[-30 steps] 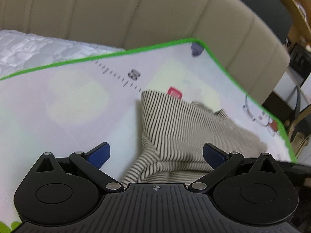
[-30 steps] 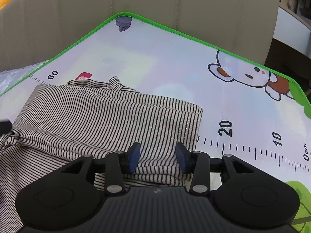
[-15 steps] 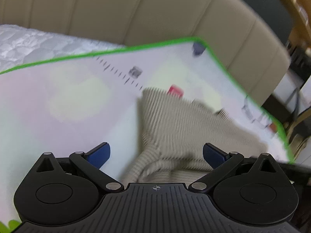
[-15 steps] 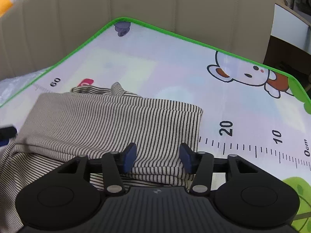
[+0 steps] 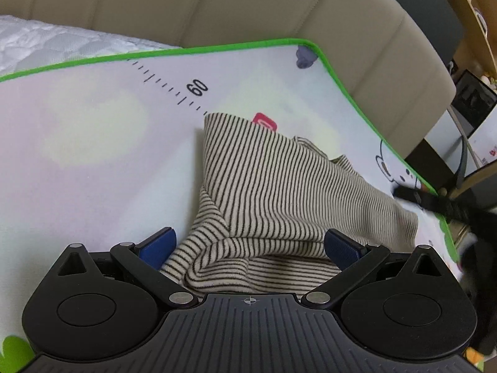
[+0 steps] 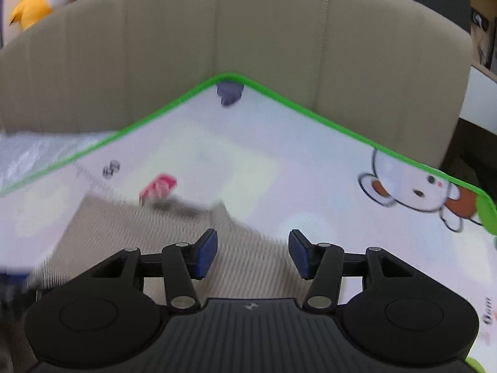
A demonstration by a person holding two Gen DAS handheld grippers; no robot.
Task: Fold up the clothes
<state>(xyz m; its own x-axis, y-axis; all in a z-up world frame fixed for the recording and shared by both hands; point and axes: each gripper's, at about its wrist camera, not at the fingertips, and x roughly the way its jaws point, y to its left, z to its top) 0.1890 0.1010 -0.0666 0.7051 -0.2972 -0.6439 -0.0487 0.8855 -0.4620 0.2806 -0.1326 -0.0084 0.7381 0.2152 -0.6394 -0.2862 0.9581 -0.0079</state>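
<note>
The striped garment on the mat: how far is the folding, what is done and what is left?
Done: the striped garment already lies doubled over on the green-edged mat. In hand: nothing; the left tongs and right tongs are open, gripping no cloth. Left: the near layers look bunched, so probably smoothing and another fold.

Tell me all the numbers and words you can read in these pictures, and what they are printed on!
"60": printed on the play mat, beside its ruler marks, in the left wrist view.
Red label on the mat, by the striped garment: white marks, too small to read.
Ruler number in the right wrist view: too blurred to read.
Print at the mat's right edge in that view: blurred, perhaps "0cm", not certain.
</note>
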